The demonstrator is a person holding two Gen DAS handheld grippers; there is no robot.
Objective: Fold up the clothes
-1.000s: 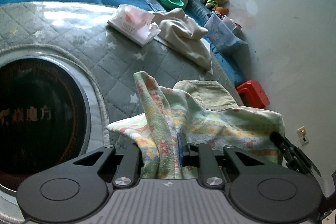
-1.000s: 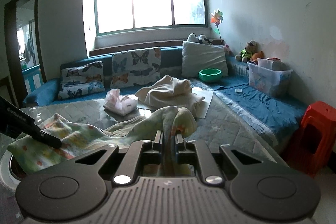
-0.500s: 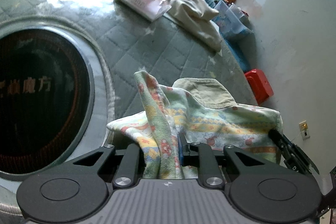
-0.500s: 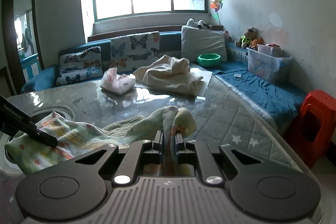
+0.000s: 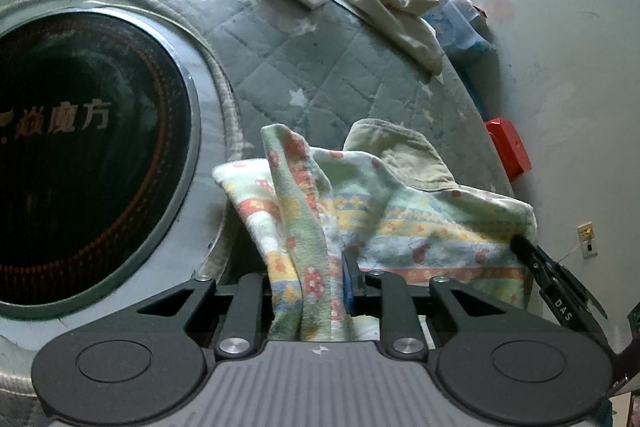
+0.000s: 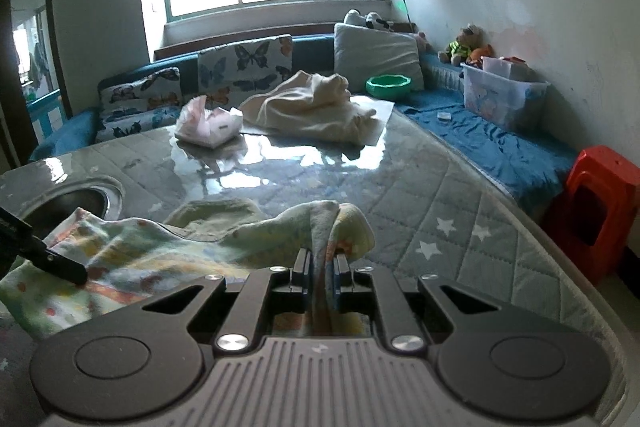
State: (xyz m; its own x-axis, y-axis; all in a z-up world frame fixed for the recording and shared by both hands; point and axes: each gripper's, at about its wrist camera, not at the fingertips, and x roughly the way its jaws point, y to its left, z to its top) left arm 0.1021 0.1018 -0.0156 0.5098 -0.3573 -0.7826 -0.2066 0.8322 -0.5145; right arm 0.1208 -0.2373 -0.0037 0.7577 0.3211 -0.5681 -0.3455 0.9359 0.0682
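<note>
Both grippers held one patterned towel (image 5: 400, 211) for a fold, the right gripper (image 6: 320, 267) pinching an edge, the left gripper (image 5: 308, 267) easing open around bunched cloth between its jaws.

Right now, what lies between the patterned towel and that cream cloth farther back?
Only bare quilted table cover separates the patterned towel from the cream cloth; the right wrist view shows it.

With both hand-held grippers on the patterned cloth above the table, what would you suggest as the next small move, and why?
Probably finish lowering the patterned cloth onto the quilted table and release. The left hand-held gripper is already opening with a bunched fold between its jaws, while the right hand-held gripper clamps another edge, and the cloth sags close to the surface.
</note>
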